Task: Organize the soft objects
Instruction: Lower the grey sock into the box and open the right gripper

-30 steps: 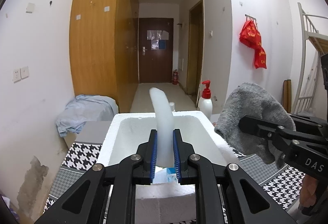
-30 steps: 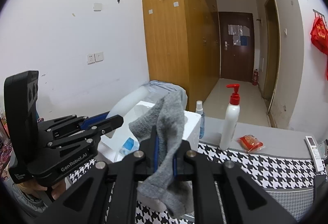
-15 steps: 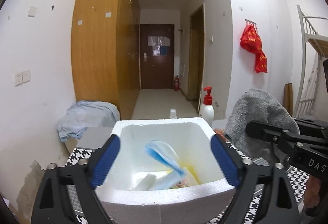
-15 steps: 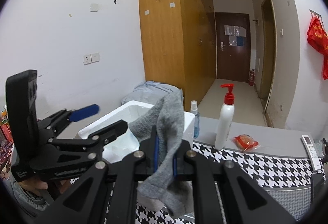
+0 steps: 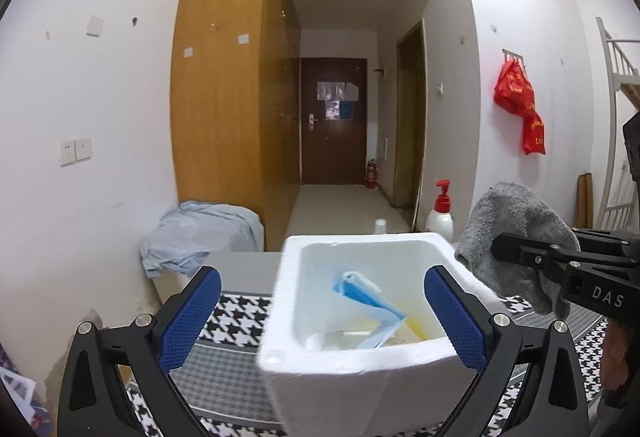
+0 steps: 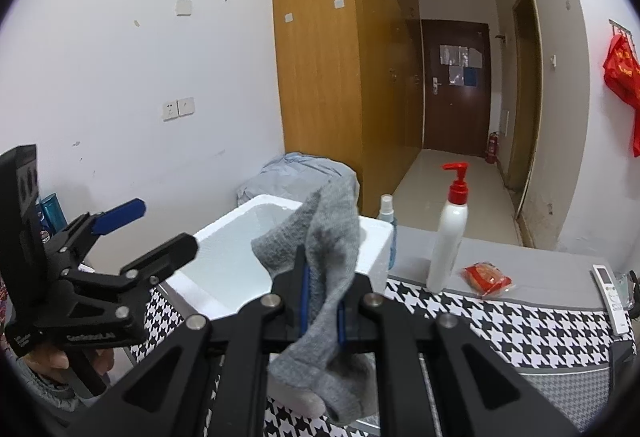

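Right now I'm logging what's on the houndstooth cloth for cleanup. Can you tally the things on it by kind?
Foam boxes: 1, the white foam box
Bottles: 2, the pump bottle and the small spray bottle
Snack packets: 1, the red packet
Remote controls: 1, the remote
Total: 5

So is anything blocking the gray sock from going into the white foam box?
Nothing visible blocks it. The gray sock, pinched in the right gripper, hangs beside the white foam box, whose top is open. The left gripper is opening wide around the near end, holding nothing, so it may crowd the drop.
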Demonstrator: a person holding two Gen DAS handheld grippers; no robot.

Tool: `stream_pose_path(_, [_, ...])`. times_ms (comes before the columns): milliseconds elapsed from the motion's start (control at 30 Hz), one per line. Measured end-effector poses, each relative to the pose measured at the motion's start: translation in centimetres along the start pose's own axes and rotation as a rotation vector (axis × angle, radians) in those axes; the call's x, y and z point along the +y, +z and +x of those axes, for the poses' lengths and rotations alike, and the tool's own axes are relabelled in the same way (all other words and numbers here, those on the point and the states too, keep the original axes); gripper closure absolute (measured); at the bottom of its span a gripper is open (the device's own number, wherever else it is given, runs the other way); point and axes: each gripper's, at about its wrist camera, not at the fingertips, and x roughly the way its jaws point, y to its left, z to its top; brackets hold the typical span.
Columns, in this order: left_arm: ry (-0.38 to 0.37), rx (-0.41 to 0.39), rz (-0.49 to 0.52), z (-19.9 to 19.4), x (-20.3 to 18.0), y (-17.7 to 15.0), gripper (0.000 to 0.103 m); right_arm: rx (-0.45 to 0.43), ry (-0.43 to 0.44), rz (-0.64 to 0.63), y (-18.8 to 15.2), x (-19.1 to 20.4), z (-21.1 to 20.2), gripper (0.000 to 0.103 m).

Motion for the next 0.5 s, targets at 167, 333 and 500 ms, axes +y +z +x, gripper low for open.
stream_pose_path(167, [0.044, -0.006, -0.015, -0.5, 1.8, -0.3, 0.001, 0.014, 0.018, -0.009, 0.2, 0.8, 1.2, 0.090])
stream_pose_path(333, [0.065, -0.004, -0.025, -0.7, 3.1, -0.6, 0.001, 0.021, 0.028, -0.023, 0.4, 1.9, 2.2, 0.090])
stream_pose_path(500, [0.068, -0.009, -0.041, -1.2, 4.2, -0.9, 0.001, 0.029, 0.040, -0.023, 0.7, 2.6, 3.2, 0.089])
